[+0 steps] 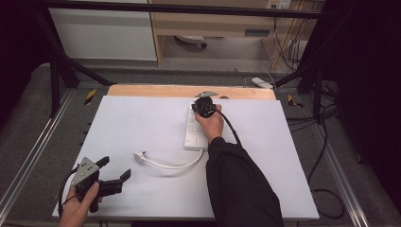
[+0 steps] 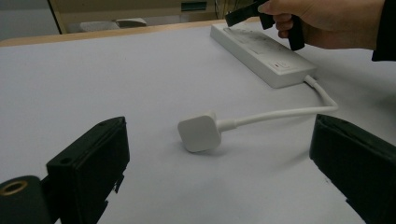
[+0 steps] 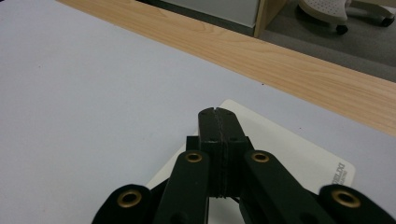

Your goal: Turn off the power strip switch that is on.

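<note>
A white power strip [image 1: 191, 133] lies at the middle of the white table top [image 1: 142, 118], running away from me. Its short cable curls left to a loose white plug [image 1: 139, 156] lying flat. My right gripper [image 1: 202, 105] is over the strip's far end, jaws pressed together with nothing between them; its tips [image 3: 217, 114] are above the strip [image 3: 299, 161]. My left gripper [image 1: 115, 167] rests near the table's front left, jaws wide apart and pointing at the plug [image 2: 200, 133], a short way from it. The left gripper view also has the strip [image 2: 261, 51] and the right gripper [image 2: 243, 14].
A bare wooden strip [image 1: 189, 91] edges the table's far side. Beyond it are a cabinet [image 1: 104, 33], a shelf unit and loose cables on the floor at the right [image 1: 326, 142]. A black cable [image 1: 231, 127] trails from the right gripper along the sleeve.
</note>
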The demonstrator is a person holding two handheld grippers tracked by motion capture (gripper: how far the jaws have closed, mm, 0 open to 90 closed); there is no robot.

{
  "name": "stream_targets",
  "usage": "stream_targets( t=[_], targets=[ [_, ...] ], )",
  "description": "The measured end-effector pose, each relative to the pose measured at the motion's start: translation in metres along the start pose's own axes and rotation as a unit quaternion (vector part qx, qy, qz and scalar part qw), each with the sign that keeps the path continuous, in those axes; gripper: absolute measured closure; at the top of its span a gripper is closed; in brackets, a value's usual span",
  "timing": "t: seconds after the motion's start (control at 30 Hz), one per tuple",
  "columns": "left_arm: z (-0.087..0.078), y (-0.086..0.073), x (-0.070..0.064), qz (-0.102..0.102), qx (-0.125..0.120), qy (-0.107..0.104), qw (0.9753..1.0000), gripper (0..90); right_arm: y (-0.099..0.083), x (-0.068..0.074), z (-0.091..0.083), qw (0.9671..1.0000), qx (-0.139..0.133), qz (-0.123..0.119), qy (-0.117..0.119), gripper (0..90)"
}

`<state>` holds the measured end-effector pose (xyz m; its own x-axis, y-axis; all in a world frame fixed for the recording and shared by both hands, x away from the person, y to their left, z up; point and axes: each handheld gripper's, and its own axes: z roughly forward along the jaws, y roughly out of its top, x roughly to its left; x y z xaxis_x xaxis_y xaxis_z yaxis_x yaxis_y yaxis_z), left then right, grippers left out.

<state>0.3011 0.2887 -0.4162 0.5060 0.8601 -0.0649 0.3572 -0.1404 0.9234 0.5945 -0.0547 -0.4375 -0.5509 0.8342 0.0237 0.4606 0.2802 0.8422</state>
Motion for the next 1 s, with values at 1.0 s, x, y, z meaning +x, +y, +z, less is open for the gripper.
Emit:
stream_targets(
  t=[1.0],
  targets=[
    [0.0000, -0.0001, -0.0002, 0.001, 0.000, -0.001, 1.0000, 4.7, 0.0013, 0.0015, 0.0055, 0.9999, 0.010, -0.007, 0.001, 90.0]
  ],
)
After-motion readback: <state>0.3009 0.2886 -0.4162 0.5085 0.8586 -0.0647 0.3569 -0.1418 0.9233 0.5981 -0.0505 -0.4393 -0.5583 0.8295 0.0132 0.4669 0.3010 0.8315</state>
